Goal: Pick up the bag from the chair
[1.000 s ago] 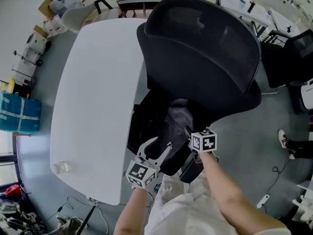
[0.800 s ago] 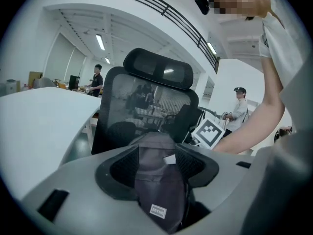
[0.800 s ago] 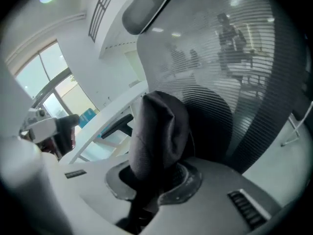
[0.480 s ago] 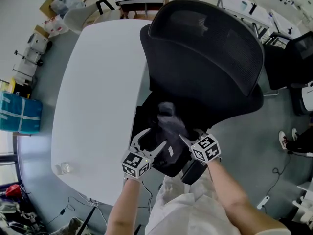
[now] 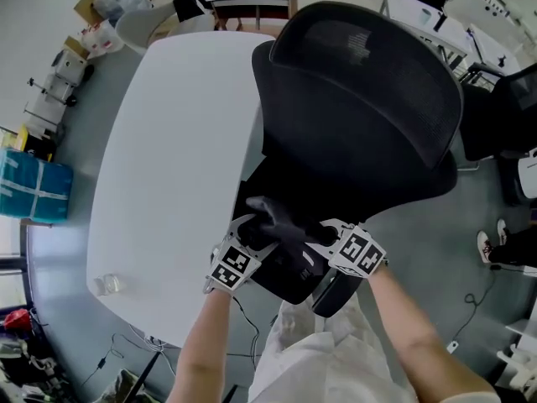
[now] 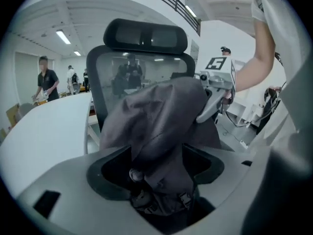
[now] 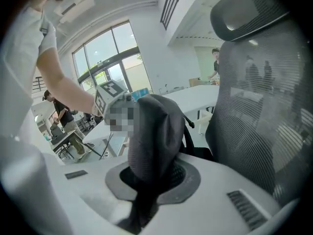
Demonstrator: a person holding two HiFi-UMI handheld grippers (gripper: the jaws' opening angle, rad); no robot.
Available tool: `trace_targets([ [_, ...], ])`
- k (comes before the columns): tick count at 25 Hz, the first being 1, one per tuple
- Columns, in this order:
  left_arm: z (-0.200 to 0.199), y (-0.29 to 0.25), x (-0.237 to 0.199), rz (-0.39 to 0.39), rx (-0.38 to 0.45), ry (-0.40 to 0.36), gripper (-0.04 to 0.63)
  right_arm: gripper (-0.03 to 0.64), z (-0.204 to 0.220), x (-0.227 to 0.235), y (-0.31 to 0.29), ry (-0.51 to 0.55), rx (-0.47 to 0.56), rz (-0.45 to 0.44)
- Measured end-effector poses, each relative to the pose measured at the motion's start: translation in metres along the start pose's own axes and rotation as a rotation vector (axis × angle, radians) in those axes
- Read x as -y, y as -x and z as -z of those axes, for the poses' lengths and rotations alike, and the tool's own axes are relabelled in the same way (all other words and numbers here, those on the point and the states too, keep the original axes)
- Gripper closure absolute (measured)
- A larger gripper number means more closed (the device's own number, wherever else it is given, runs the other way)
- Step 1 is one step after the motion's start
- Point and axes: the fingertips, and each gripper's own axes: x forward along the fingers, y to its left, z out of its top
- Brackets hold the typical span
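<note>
A dark grey fabric bag (image 5: 281,218) hangs bunched up over the seat of the black office chair (image 5: 361,116). My left gripper (image 5: 252,230) is shut on the bag's left side and my right gripper (image 5: 324,232) is shut on its right side. In the left gripper view the bag (image 6: 156,121) fills the jaws of the left gripper (image 6: 159,180), buckles and a strap showing low down, with the right gripper (image 6: 215,82) behind it. In the right gripper view a fold of the bag (image 7: 156,126) is pinched by the right gripper (image 7: 154,180). The bag's underside is hidden.
A white oval table (image 5: 168,158) lies close against the chair's left side. The mesh chair back (image 7: 259,106) stands just right of the right gripper. A blue package (image 5: 33,191) sits on the floor far left, more chairs and desks at the right.
The left gripper, open a second ago, has shut on the bag. Both grippers moved inward and the bag's top has bunched between them.
</note>
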Motion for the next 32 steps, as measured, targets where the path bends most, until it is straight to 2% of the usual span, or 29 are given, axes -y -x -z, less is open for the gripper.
trace_targets([
  [4,0.002,-0.011,0.002,0.0,-0.002,-0.009,0.272,0.565,-0.003,-0.008,-0.002,0.025,-0.01,-0.022],
  [9,-0.001,-0.011,0.004,-0.001,0.041,0.033,0.329,0.565,-0.006,-0.011,-0.001,0.007,-0.009,-0.007],
  [15,-0.009,-0.005,0.014,-0.003,0.062,0.049,0.478,0.566,-0.01,-0.011,0.008,-0.011,0.016,0.016],
  [19,-0.02,0.002,0.023,0.003,0.075,0.037,0.528,0.566,-0.016,-0.009,0.02,0.001,0.037,0.031],
  [32,-0.088,0.034,0.027,-0.073,0.164,0.073,0.548,0.566,-0.066,-0.003,0.073,0.011,0.159,0.118],
])
